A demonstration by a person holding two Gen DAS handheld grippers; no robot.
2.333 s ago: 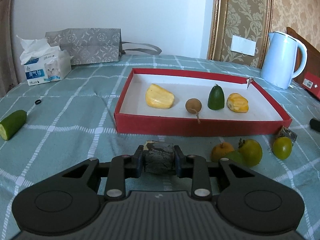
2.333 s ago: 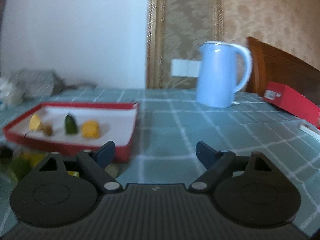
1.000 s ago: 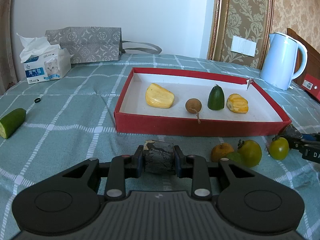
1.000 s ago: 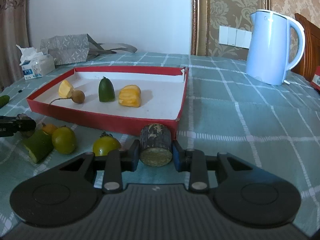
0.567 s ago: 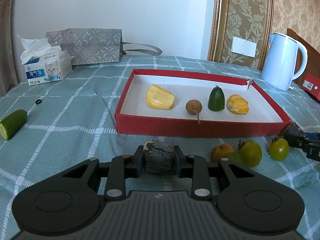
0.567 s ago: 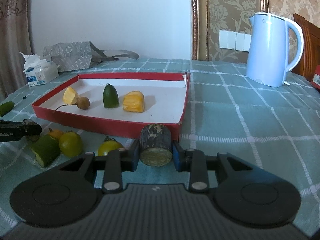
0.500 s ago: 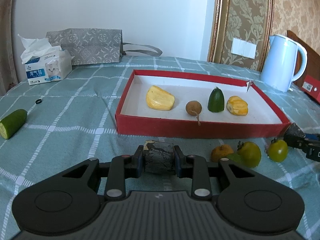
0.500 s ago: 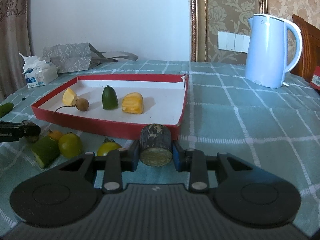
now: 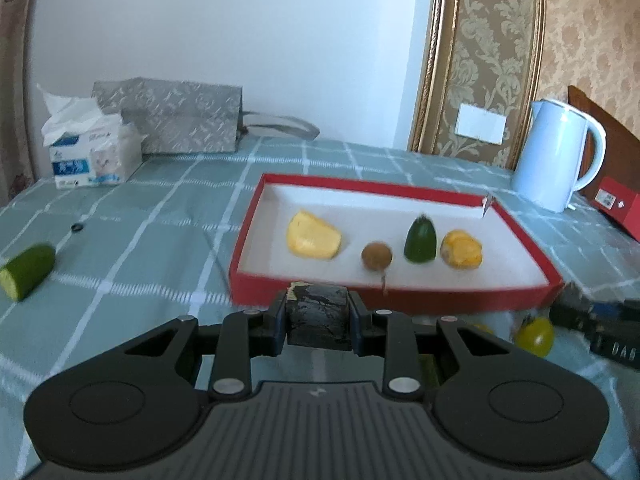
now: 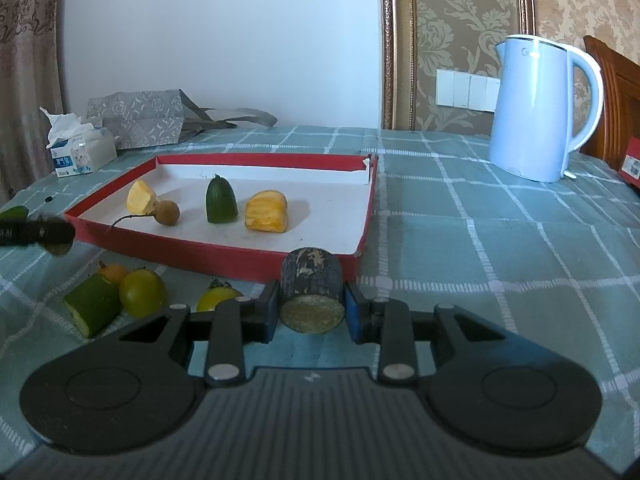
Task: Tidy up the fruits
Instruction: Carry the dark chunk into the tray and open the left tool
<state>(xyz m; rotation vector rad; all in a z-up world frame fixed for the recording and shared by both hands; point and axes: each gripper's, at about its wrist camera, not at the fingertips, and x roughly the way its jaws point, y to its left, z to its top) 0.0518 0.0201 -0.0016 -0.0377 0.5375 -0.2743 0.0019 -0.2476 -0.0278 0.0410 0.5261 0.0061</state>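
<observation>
My left gripper (image 9: pixel 318 309) is shut on a dark sugarcane piece (image 9: pixel 318 316), held just before the front wall of the red tray (image 9: pixel 440 301). On the tray's white floor lie a yellow jackfruit piece (image 9: pixel 314 240), a brown longan (image 9: pixel 377 256), a green cucumber tip (image 9: pixel 420 240) and a second yellow piece (image 9: pixel 462 249). My right gripper (image 10: pixel 312 305) is shut on another dark sugarcane piece (image 10: pixel 312 292) with a pale cut end, near the tray's right front corner (image 10: pixel 356 258). The left gripper's tip (image 10: pixel 56 234) shows at the far left of the right wrist view.
Loose on the checked cloth before the tray lie a cucumber chunk (image 10: pixel 94 304), a green-yellow round fruit (image 10: pixel 142 292), a small orange fruit (image 10: pixel 114 272) and a yellow tomato (image 10: pixel 218 298). Another cucumber piece (image 9: pixel 28 270) lies far left. A blue kettle (image 10: pixel 540 112), tissue box (image 9: pixel 88 156) and grey bag (image 9: pixel 172 120) stand behind.
My left gripper has lifted a little with its sugarcane piece, which now overlaps the tray's front wall. The right gripper stays in place, still shut on its piece.
</observation>
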